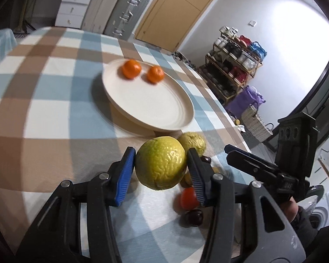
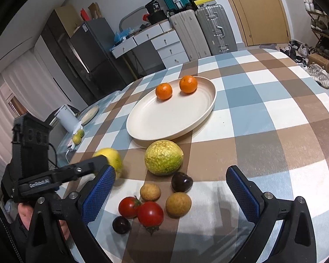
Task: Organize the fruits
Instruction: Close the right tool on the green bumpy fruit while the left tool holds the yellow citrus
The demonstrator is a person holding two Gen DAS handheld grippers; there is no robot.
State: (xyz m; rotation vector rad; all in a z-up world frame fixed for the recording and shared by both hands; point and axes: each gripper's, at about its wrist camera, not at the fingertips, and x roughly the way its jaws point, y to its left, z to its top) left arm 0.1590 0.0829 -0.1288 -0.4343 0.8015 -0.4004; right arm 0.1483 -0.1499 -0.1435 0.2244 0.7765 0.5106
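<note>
Yellow-green fruit (image 1: 160, 162) between left jaws.

On the tabletop (image 2: 274, 118) the plate (image 2: 164, 122) sits toward the far side, with two mandarins (image 2: 163, 91) (image 2: 188, 84) side by side on its far part, near each other. In front of the plate's near rim lies a large citrus (image 2: 163, 157); to its left a second large citrus (image 1: 161, 162) is clamped between the left tongs (image 1: 162, 171), off the tabletop. Nearer than the lying citrus is a loose cluster: a plum (image 2: 182, 182) just before it, two small round fruits (image 2: 150, 192) (image 2: 178, 204) beyond two touching tomatoes (image 2: 128, 207) (image 2: 150, 213), and another plum (image 2: 121, 224) nearest, left of the tomatoes. The right tongs (image 2: 171, 195) hang spread around this cluster.
</note>
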